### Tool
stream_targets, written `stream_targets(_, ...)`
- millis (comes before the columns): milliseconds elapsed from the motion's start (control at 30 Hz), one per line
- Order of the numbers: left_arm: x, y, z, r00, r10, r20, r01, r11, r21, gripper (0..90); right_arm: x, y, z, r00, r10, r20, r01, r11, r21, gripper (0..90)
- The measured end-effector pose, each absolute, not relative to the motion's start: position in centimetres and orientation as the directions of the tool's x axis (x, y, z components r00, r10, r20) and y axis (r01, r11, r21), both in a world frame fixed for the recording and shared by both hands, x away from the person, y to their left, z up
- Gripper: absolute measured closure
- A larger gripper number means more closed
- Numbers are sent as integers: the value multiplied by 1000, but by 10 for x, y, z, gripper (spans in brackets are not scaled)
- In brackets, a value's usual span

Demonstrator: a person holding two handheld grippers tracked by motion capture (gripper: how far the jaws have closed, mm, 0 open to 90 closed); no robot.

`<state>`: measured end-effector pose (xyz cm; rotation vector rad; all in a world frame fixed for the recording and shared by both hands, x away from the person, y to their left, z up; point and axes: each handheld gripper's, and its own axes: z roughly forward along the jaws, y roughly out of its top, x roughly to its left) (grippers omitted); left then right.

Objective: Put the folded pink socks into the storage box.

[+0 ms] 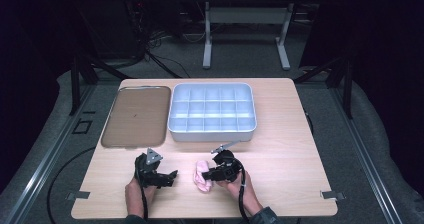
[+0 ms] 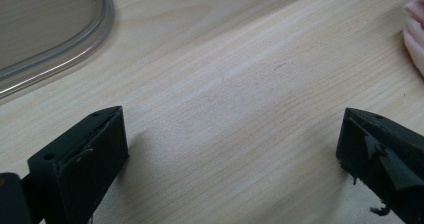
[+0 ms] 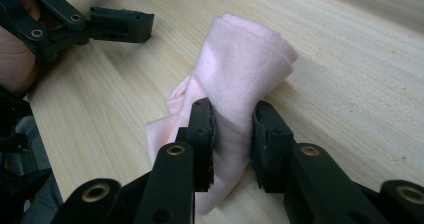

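The right gripper (image 3: 232, 134) has its fingers (image 3: 202, 134) clenched on a folded pink cloth (image 3: 240, 79), which lies on the bench (image 1: 280, 174) near the front edge, well short of the divided white tray (image 1: 212, 113). The pads pinch the cloth across a narrow bunched section, with the thicker folded end projecting beyond the fingertips. The left gripper (image 1: 167, 176) rests just left of the cloth, its fingers (image 2: 85, 154) released and spread wide over bare wood, holding nothing.

To carry out the step well, the grip should probably stay firm enough to trap every layer, since a loose outer fold may slip free on lifting. A straight upward lift would likely keep the bundle compact. If the fold starts to open, the left gripper is well placed to pinch the free end. The brown lid (image 1: 136, 115) beside the tray should be kept clear of the path.
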<state>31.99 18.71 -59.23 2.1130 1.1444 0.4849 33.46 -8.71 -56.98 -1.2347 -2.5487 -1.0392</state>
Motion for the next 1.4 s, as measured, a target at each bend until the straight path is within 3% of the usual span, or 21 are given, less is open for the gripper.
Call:
stream_targets(367, 320, 187, -592, 546, 838, 4, 586, -386, 712, 0, 328, -87, -564, -721, 614, 320, 658, 464, 593, 760)
stream_targets(1400, 321, 187, -592, 540, 841, 6, 588, -382, 713, 0, 320, -119, -522, -723, 627, 289, 610, 383, 694, 762)
